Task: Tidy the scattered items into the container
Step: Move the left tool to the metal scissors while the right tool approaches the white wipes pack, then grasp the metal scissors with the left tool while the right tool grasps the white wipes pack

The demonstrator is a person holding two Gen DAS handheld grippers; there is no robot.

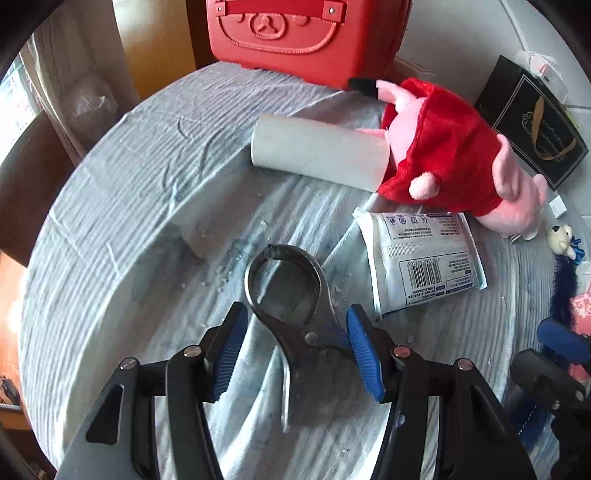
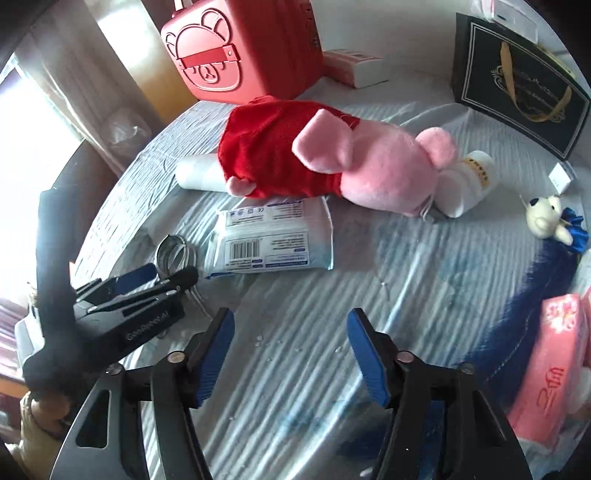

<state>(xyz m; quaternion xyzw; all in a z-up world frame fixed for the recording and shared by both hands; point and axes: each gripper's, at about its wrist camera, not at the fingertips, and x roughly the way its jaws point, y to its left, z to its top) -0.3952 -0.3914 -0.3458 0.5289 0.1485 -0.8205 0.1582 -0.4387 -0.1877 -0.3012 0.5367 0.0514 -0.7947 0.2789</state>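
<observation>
- Left tool (image 1: 297, 334): jaws spread wide, grasping nothing. A metal ring-headed opener (image 1: 286, 295) lies flat on the tabletop (image 1: 129, 206) between the blue pads (image 1: 231, 354); whether a pad touches it cannot be told.
- Right tool (image 2: 291, 354): jaws spread wide and empty, hovering over bare striped cloth.
- Red case (image 1: 288, 33) with an embossed bear face stands upright and shut at the far edge of the tabletop.
- Plush pig (image 2: 332, 158) in a red dress lies on its side near the middle, just in front of the red case.
- White cylinder (image 1: 317, 153) lies on its side, one end hidden under the plush pig.
- Wipes packet (image 2: 273, 236) lies flat, barcode up, just in front of the plush pig and beside the metal ring-headed opener.
- White bottle (image 2: 469, 181) lies tipped over, touching the plush pig's head.
- Small bear charm (image 2: 546, 221) with a blue furry tail rests near the right edge.
- Pink tissue pack (image 2: 546, 373) sits at the near right.
- Black gift bag (image 2: 517, 81) stands at the far right.
</observation>
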